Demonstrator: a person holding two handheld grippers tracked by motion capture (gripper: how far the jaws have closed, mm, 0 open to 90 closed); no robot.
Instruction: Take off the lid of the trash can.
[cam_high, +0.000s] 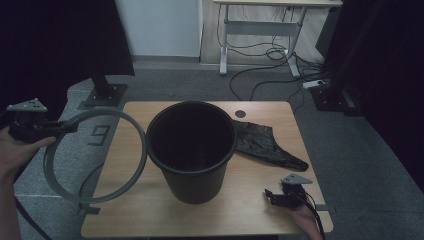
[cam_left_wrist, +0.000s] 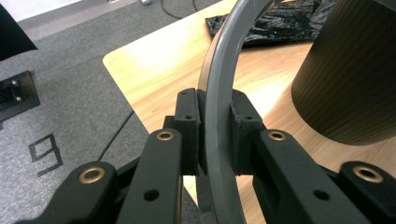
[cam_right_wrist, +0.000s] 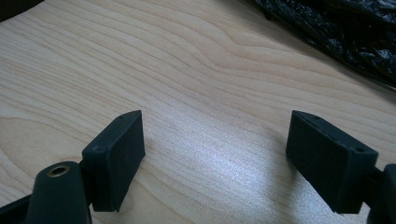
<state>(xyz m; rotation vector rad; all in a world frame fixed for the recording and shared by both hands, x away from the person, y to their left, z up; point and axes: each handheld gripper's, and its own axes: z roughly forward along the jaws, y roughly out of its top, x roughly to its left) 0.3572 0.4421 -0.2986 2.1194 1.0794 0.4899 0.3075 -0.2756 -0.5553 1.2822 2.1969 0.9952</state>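
Ring (cam_high: 95, 156), grey, 1: clamped at its rim between left gripper (cam_left_wrist: 215, 135) pads, held off table's (cam_high: 250, 200) left edge, just beside bin (cam_high: 191, 150). Bin, black, 1: upright at table centre. Bag (cam_high: 262, 142), black, 1: flat right of bin. Right gripper (cam_right_wrist: 215, 158): jaws wide apart, empty, low over bare wood.

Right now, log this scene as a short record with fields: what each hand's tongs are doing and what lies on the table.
left tongs: shut on the grey ring, held at the table's left edge
right tongs: open, nothing between them, low over the wooden table
black bucket: upright, mid-table, beside the ring
black plastic bag: crumpled flat, right of the bucket
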